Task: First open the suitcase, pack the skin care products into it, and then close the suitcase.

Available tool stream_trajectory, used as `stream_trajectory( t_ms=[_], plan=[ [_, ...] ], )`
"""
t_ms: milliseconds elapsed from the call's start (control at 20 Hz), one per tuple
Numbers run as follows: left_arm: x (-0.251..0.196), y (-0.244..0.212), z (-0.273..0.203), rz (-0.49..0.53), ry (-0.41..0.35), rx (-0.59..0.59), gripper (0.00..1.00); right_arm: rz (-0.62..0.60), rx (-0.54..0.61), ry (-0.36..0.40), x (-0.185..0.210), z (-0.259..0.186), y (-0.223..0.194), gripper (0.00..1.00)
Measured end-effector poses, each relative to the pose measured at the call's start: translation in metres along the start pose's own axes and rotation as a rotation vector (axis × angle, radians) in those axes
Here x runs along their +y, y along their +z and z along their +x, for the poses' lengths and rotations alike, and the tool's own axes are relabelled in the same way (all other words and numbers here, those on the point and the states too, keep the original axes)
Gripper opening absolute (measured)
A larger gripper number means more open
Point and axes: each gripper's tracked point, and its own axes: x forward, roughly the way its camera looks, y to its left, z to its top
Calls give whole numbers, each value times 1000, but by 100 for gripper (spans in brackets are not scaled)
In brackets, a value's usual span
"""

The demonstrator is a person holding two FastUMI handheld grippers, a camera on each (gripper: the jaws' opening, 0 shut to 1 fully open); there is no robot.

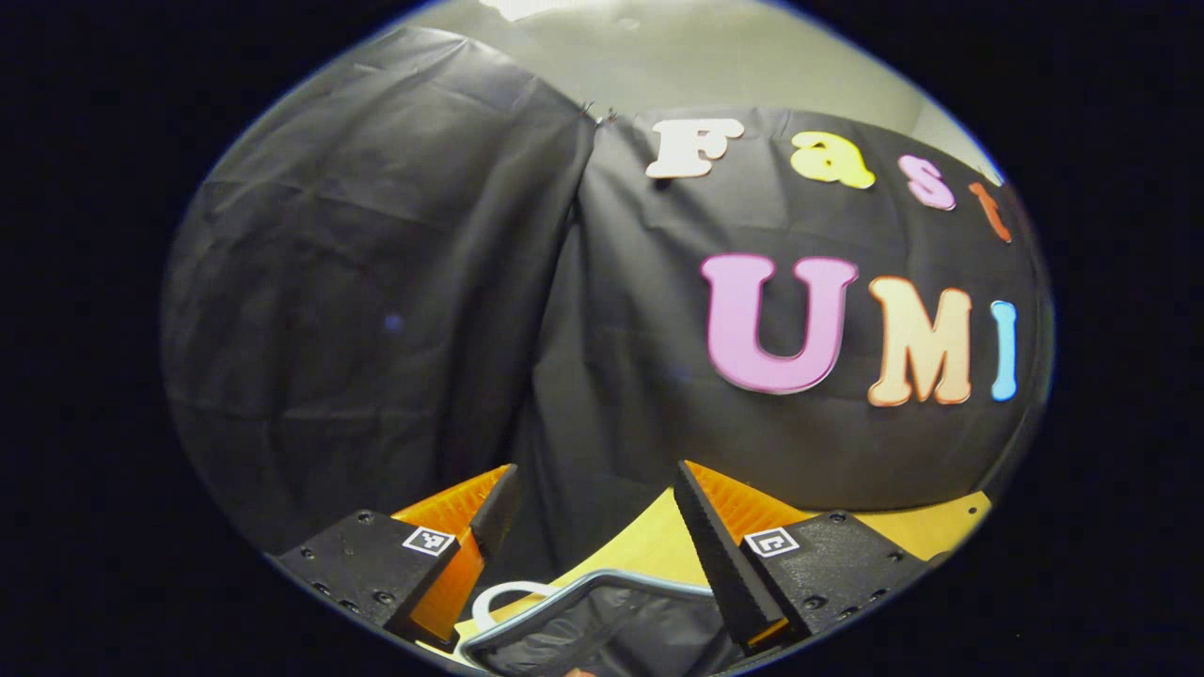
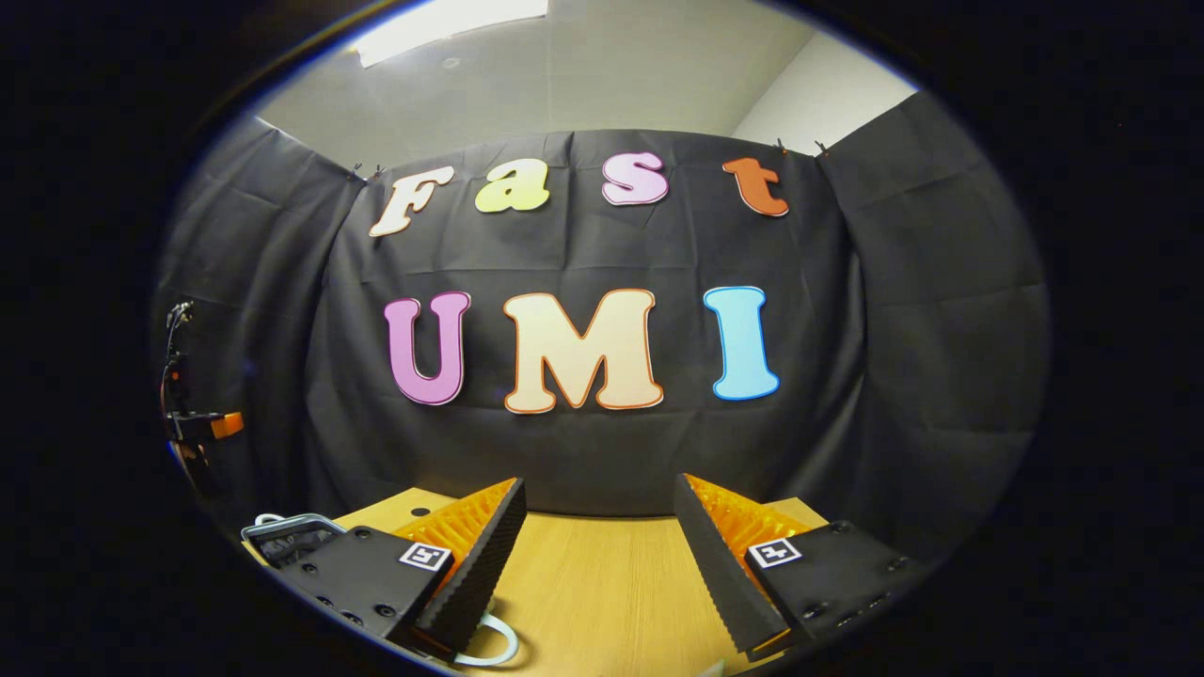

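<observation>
Fingers of the left gripper (image 1: 594,527) stood wide apart with nothing between them, raised over the near edge of the wooden table (image 1: 640,550). Below and between them, in the left gripper view, lay a dark case with a pale metal rim (image 1: 602,588), which I took for the suitcase, and whether its lid was up or down could not be told from so low an angle. A white looped cord (image 1: 499,597) lay against its left corner. Held level and open above that rim, the gripper looked staged to come down on the case's edge, so the opening step seemed to be the one in hand.

The right gripper (image 2: 599,541) was likewise spread open and empty, hovering over bare tabletop (image 2: 593,583) well to the right of the case. From the right gripper view the suitcase (image 2: 287,531) sat at the table's far left, partly hidden behind the gripper's own left finger, and the white cord (image 2: 494,639) lay on the wood nearby. That spacing probably kept the right hand clear while the left one worked.

Skin care products could not be made out. A stand with clamped gear (image 2: 188,428) stood against the wall on the left.
</observation>
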Motion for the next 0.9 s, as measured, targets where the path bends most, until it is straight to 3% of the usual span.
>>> stream_trajectory(
  t_ms=[350, 700, 900],
  plan=[
    [-131, 32, -69, 87, -136, -92, 94, 5, -8, 37, -51, -12, 11, 98],
    [-255, 6, -129, 29, -307, -45, 94, 1, -15, 88, -90, -30, 11, 98],
    [-320, -18, -169, 47, -450, -7, 95, -26, -26, 113, -104, -40, 7, 98]
  ],
)
